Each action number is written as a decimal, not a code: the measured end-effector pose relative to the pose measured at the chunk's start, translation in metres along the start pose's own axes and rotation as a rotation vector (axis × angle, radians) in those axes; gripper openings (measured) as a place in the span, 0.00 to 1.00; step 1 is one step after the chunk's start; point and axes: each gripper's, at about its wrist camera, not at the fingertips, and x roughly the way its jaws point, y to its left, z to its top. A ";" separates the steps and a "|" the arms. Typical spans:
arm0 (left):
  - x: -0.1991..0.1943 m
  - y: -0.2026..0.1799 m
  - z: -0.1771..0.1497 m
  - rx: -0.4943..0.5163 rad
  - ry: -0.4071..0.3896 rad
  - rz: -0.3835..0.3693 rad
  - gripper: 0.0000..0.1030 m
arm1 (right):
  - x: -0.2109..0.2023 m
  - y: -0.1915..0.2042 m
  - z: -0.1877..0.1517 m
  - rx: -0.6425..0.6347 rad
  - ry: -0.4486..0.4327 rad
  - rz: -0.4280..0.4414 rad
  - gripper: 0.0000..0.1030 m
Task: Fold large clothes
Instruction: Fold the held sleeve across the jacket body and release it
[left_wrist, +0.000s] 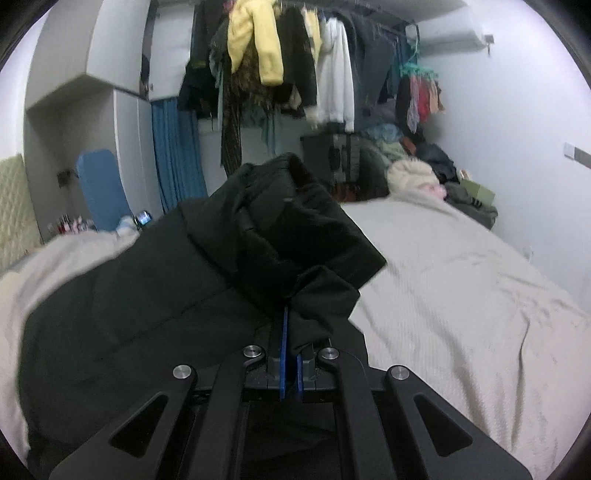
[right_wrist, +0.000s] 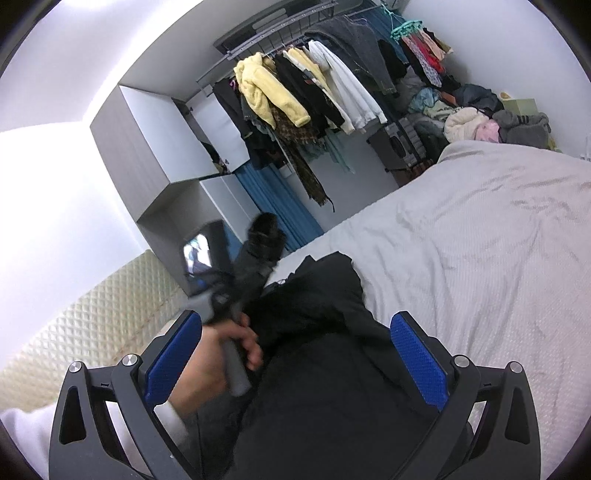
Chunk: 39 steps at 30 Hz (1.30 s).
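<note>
A large black jacket lies on a bed with a light grey cover. My left gripper is shut on a bunched fold of the jacket, which stands up over its blue pads and hides the fingertips. In the right wrist view a person's hand holds the left gripper, blurred, over the jacket. My right gripper hangs open just above the jacket, its blue pads wide apart with nothing pressed between them.
A rail of hanging clothes runs along the far wall. A heap of clothes sits past the bed's far end. A grey wardrobe, a blue curtain and a padded headboard stand at the left.
</note>
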 end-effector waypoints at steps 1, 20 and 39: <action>0.005 0.001 -0.005 -0.002 0.010 -0.002 0.01 | 0.001 -0.001 0.000 0.000 0.004 -0.003 1.00; 0.022 0.005 -0.016 -0.002 0.098 -0.024 0.03 | 0.024 -0.004 -0.010 -0.044 0.054 -0.047 1.00; -0.107 0.095 -0.006 -0.116 0.088 -0.071 1.00 | 0.047 0.052 -0.010 -0.235 0.079 -0.056 1.00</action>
